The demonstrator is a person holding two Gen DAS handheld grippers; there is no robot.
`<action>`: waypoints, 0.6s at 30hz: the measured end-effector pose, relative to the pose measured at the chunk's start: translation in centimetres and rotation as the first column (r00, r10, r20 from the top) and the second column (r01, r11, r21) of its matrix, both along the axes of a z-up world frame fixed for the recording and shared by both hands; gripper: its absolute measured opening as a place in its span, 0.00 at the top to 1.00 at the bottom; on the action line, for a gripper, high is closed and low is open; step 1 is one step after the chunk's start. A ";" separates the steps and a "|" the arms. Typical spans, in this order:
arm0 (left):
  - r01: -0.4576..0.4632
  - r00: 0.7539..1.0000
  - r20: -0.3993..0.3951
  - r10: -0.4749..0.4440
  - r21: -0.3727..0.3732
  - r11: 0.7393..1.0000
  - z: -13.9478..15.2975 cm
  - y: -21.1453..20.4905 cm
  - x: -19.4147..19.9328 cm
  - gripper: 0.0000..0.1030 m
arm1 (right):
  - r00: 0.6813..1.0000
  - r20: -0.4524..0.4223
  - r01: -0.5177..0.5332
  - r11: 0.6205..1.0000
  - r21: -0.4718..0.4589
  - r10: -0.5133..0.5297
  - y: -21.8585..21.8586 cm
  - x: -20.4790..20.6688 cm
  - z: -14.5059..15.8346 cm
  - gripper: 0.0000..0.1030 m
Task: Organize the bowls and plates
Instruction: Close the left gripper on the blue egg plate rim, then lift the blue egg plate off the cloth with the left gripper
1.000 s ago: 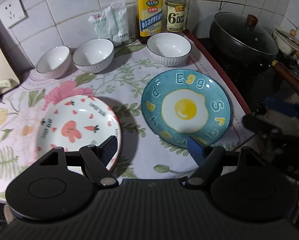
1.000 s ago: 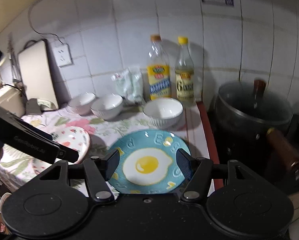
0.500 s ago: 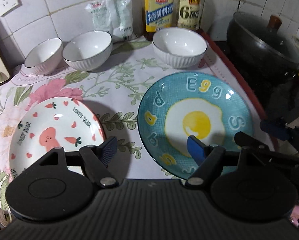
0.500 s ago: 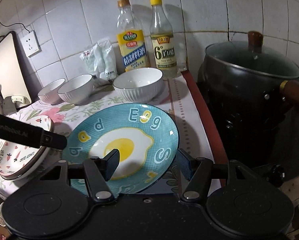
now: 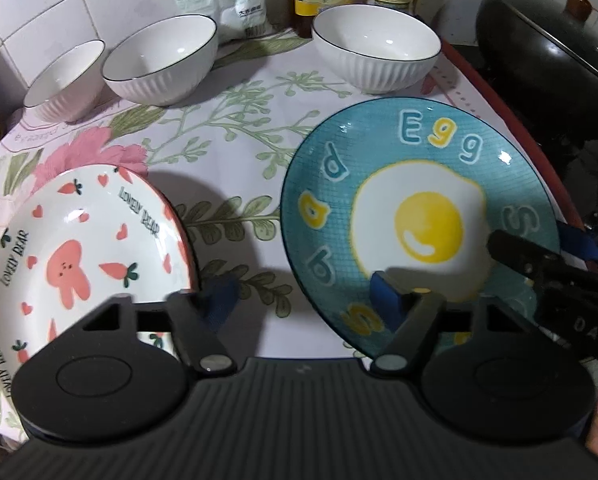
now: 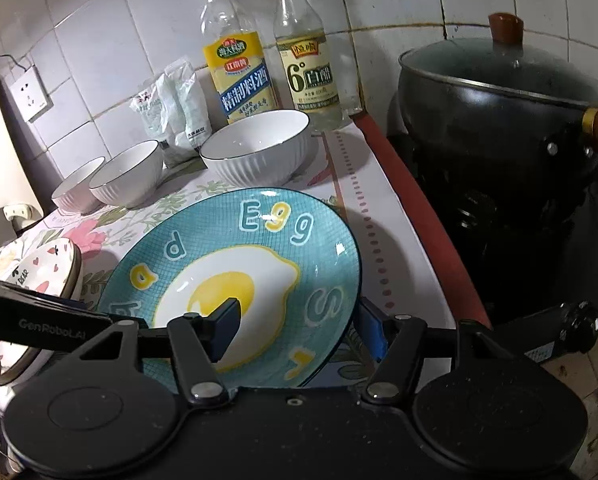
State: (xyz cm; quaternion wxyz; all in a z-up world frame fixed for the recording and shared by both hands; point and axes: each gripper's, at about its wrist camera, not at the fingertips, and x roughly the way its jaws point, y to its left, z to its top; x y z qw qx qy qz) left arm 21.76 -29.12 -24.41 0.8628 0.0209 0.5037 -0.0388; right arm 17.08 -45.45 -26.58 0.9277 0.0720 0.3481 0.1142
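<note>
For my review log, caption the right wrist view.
Open right gripper straddling the near rim of the blue egg plate, three white bowls behind.

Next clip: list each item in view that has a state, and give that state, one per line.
left hand-held gripper: open, hovering between the two plates, holding nothing
right hand-held gripper: open, straddling the egg plate's right rim
egg plate: upright, empty
bunny plate: upright, empty
three white bowls: upright, empty, unstacked
yellow-label bottle: upright, capped
vinegar bottle: upright, capped
black pot: lid on
</note>
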 end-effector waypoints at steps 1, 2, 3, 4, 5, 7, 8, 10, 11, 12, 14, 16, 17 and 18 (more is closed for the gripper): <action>0.010 1.000 0.010 -0.009 -0.022 1.000 0.0 0.0 -0.1 0.54 | 1.000 -0.014 0.004 1.000 0.009 -0.004 0.0 0.1 -0.2 0.42; 0.026 1.000 0.016 -0.025 -0.042 0.999 0.1 0.0 -0.2 0.67 | 0.999 -0.035 0.004 1.000 0.013 -0.003 0.1 0.3 -0.4 0.44; 0.040 0.999 0.017 -0.040 -0.050 0.998 0.1 -0.2 -0.2 0.69 | 0.999 -0.054 0.000 1.000 0.012 0.000 0.2 0.5 -0.6 0.45; 0.038 0.999 0.018 -0.037 -0.036 0.999 0.1 -0.4 -0.2 0.69 | 0.999 -0.046 0.000 1.000 0.005 0.000 0.3 0.3 -0.6 0.45; 0.028 1.000 0.014 -0.028 -0.034 0.999 0.2 -0.5 -0.2 0.69 | 0.999 -0.045 0.001 1.000 0.002 -0.001 0.4 0.2 -0.7 0.45; 0.008 1.000 0.010 -0.008 -0.036 0.999 0.1 -0.6 -0.1 0.69 | 0.999 -0.050 0.008 1.000 0.008 -0.008 0.3 0.3 -0.7 0.49; 0.005 1.000 0.010 -0.005 -0.031 1.000 0.1 -0.7 -0.1 0.69 | 0.999 -0.053 0.015 1.000 0.009 -0.015 0.3 0.3 -0.7 0.51; 0.001 1.000 0.006 -0.001 -0.022 1.000 0.1 -0.8 -0.1 0.70 | 0.997 -0.062 0.036 0.999 -0.004 -0.037 0.0 0.3 -0.6 0.68; 0.002 1.000 -0.001 -0.002 -0.014 1.000 0.1 -0.9 0.1 0.70 | 0.996 -0.072 0.051 0.999 0.016 -0.049 -0.5 0.4 -0.6 0.71; 0.006 1.000 -0.012 -0.006 -0.004 1.000 0.1 -1.0 0.3 0.71 | 0.994 -0.089 0.064 0.997 0.050 -0.059 -1.0 0.5 -0.5 0.75; 0.005 0.999 -0.038 -0.005 0.004 1.000 0.3 -1.0 0.7 0.74 | 0.990 -0.122 0.081 0.993 0.087 -0.070 -1.6 0.9 -0.4 0.77; 0.012 0.999 -0.053 -0.011 0.022 1.000 0.6 -1.0 0.9 0.75 | 0.988 -0.136 0.075 0.996 0.057 -0.067 -1.2 1.0 -0.1 0.76; 0.021 0.999 -0.045 -0.020 0.040 0.999 0.8 -1.1 0.8 0.75 | 0.988 -0.139 0.071 0.996 0.055 -0.063 -1.0 1.0 0.1 0.76; 0.034 0.999 -0.030 -0.032 0.064 0.997 1.2 -1.3 0.7 0.75 | 0.988 -0.143 0.062 0.996 0.060 -0.053 -1.0 0.9 0.3 0.76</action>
